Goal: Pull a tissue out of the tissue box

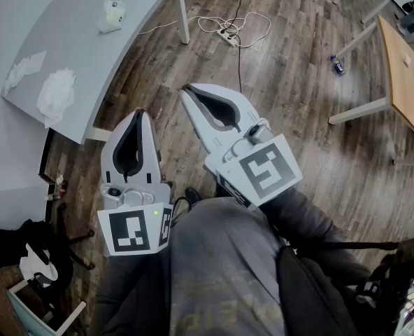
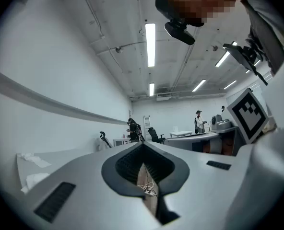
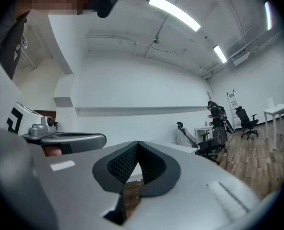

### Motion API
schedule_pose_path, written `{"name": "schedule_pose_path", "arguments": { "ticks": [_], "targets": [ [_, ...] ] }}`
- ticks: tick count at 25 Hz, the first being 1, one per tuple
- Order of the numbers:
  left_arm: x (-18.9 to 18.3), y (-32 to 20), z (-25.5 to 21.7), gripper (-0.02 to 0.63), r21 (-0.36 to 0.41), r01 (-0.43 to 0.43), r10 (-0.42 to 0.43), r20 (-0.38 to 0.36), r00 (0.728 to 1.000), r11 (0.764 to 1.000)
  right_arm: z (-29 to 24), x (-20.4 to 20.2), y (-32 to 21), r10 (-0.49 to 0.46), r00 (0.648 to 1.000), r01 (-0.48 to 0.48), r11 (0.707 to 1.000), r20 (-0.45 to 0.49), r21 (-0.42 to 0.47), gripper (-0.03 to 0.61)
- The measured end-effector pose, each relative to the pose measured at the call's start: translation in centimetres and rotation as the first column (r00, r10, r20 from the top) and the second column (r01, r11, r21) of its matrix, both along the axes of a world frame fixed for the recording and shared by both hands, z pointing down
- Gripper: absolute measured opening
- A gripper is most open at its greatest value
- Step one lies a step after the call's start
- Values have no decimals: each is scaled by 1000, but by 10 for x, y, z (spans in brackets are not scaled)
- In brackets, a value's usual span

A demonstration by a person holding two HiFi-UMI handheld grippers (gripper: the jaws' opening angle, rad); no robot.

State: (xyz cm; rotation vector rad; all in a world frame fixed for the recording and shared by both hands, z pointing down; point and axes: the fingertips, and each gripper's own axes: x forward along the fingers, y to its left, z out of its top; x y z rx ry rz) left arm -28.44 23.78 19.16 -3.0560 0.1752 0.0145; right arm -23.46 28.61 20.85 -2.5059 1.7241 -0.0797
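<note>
A small pale tissue box [image 1: 112, 16] with white tissue showing on top stands far off on the grey table [image 1: 81, 40] at the upper left. Two loose white tissues [image 1: 56, 94] lie near that table's front edge and also show in the left gripper view as tissues [image 2: 32, 160]. My left gripper [image 1: 138, 113] is shut and empty above the person's lap, pointing level toward the table. Beside it, my right gripper [image 1: 186, 89] is also shut with nothing in it. In both gripper views, the left gripper [image 2: 143, 145] and the right gripper [image 3: 138, 144] have their jaws closed together.
The person's grey-trousered legs [image 1: 221, 264] fill the bottom of the head view. A power strip with cables [image 1: 228, 35] and a blue bottle [image 1: 338, 65] lie on the wooden floor. A wooden-topped table [image 1: 406, 75] stands at the right. People [image 2: 198, 122] stand far back in the room.
</note>
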Motion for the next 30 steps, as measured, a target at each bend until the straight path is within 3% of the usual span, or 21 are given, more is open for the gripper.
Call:
{"name": "schedule_pose_path", "arguments": {
  "ticks": [9, 17, 24, 30],
  "targets": [
    [44, 29, 15, -2, 5, 28, -28, 35, 999, 1000, 14, 50, 31, -21, 999, 21, 1000, 27, 17, 2],
    [80, 4, 18, -2, -4, 79, -79, 44, 996, 997, 15, 87, 7, -74, 996, 73, 997, 45, 34, 2],
    [131, -59, 41, -2, -33, 133, -132, 37, 991, 991, 39, 140, -58, -122, 991, 122, 992, 62, 12, 3],
    [208, -137, 71, -2, -66, 171, -166, 66, 984, 983, 70, 217, -137, -163, 982, 165, 986, 90, -14, 3]
  ]
}}
